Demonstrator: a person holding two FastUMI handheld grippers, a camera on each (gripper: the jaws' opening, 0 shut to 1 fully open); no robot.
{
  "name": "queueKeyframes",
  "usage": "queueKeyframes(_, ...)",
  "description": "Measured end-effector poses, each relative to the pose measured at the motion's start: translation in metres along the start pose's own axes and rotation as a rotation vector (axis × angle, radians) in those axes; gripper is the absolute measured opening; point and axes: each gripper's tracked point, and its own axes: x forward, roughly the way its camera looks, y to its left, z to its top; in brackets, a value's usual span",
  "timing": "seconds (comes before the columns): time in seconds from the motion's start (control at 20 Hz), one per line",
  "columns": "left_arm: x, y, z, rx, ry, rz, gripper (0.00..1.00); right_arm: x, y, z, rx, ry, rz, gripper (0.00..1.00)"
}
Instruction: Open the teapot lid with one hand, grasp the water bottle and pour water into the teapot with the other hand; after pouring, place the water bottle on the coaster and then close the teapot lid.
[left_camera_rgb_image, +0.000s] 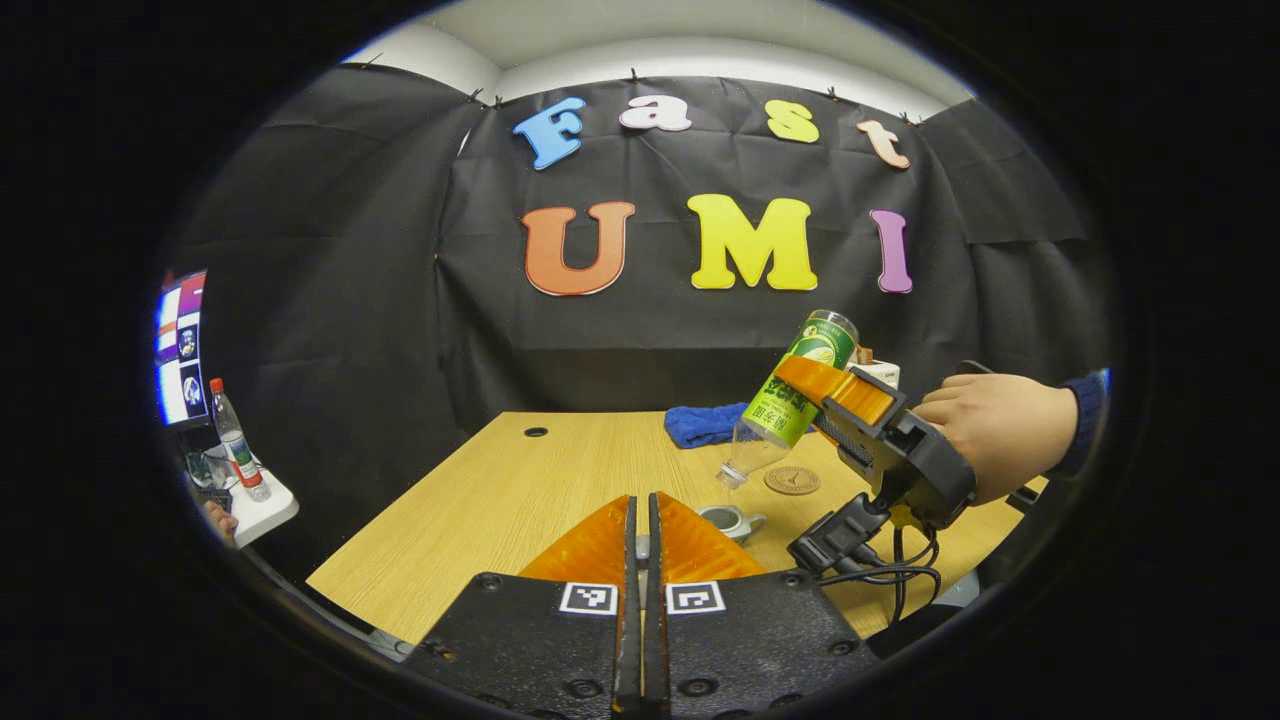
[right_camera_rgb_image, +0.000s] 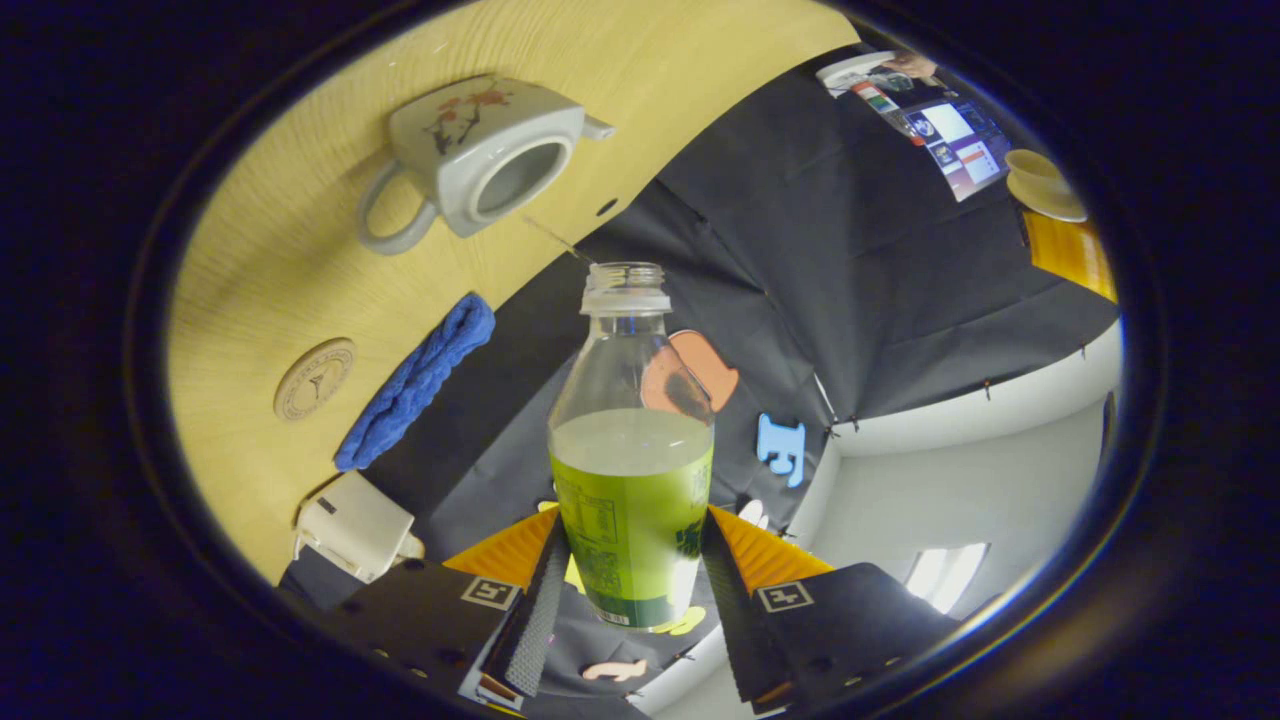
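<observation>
My right gripper (left_camera_rgb_image: 835, 400) is shut on the green-labelled water bottle (left_camera_rgb_image: 800, 390), held by a hand (left_camera_rgb_image: 1000, 430). The uncapped bottle is tilted mouth-down over the white teapot (left_camera_rgb_image: 730, 520), whose top is open. In the right gripper view the bottle (right_camera_rgb_image: 630, 450) sits between my right gripper's (right_camera_rgb_image: 630, 580) fingers, and a thin streak runs from its mouth toward the lidless teapot (right_camera_rgb_image: 470, 160). My left gripper (left_camera_rgb_image: 641, 520) is shut above the table's near side, left of the teapot. A small pale bit of the teapot lid (left_camera_rgb_image: 641, 547) shows between its fingers. The round coaster (left_camera_rgb_image: 792, 480) lies behind the teapot.
A blue cloth (left_camera_rgb_image: 705, 425) and a small white box (left_camera_rgb_image: 880, 372) lie at the back of the wooden table (left_camera_rgb_image: 500, 500). Off the table's left edge stand a monitor (left_camera_rgb_image: 180, 345) and a red-capped bottle (left_camera_rgb_image: 238, 440) on a white side stand.
</observation>
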Motion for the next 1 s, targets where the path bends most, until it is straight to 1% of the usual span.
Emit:
queueKeyframes(0.05, 0.001, -0.001, -0.002, -0.002, 0.006, 0.0, 0.04, 0.003, 0.0, 0.002, -0.002, -0.006, 0.002, 0.72)
queueKeyframes(0.1, 0.001, -0.003, -0.002, 0.0, 0.009, -0.005, 0.04, 0.003, -0.001, 0.002, 0.003, -0.007, 0.004, 0.7)
queueKeyframes(0.35, 0.003, -0.005, -0.003, 0.008, 0.013, -0.011, 0.04, 0.004, -0.003, 0.01, -0.04, -0.025, -0.015, 0.72)
queueKeyframes(0.4, 0.002, -0.004, -0.003, 0.009, 0.013, -0.008, 0.04, 0.002, -0.001, 0.01, -0.048, -0.01, -0.018, 0.72)
queueKeyframes(0.45, 0.003, -0.003, -0.003, 0.009, 0.013, -0.008, 0.04, 0.003, 0.001, 0.014, -0.048, -0.018, -0.026, 0.72)
queueKeyframes(0.5, 0.003, -0.003, -0.004, 0.008, 0.013, -0.004, 0.04, 0.003, 0.004, 0.016, -0.031, -0.024, -0.03, 0.7)
queueKeyframes(0.55, 0.003, -0.002, -0.004, 0.007, 0.01, 0.0, 0.04, 0.002, 0.01, 0.014, 0.003, -0.015, -0.02, 0.73)
queueKeyframes(0.65, 0.005, 0.001, -0.005, 0.004, 0.011, 0.004, 0.04, 0.003, 0.026, 0.012, 0.107, 0.004, 0.016, 0.74)
queueKeyframes(0.7, 0.008, 0.003, -0.007, 0.001, 0.01, 0.009, 0.04, 0.004, 0.034, 0.01, 0.16, 0.016, 0.031, 0.71)
queueKeyframes(0.75, 0.01, 0.005, -0.008, -0.002, 0.012, 0.015, 0.04, 0.005, 0.04, 0.007, 0.219, 0.026, 0.053, 0.71)
queueKeyframes(0.8, 0.012, 0.006, -0.01, -0.008, 0.015, 0.023, 0.04, 0.005, 0.046, 0.004, 0.283, 0.035, 0.069, 0.74)
queueKeyframes(0.85, 0.013, 0.007, -0.011, -0.01, 0.018, 0.03, 0.04, 0.005, 0.055, 0.0, 0.357, 0.046, 0.097, 0.71)
queueKeyframes(0.9, 0.014, 0.006, -0.012, -0.007, 0.018, 0.037, 0.04, 0.004, 0.063, -0.004, 0.436, 0.057, 0.126, 0.74)
queueKeyframes(1.0, 0.015, 0.007, -0.01, -0.002, 0.009, 0.053, 0.04, -0.001, 0.074, -0.011, 0.595, 0.078, 0.175, 0.75)
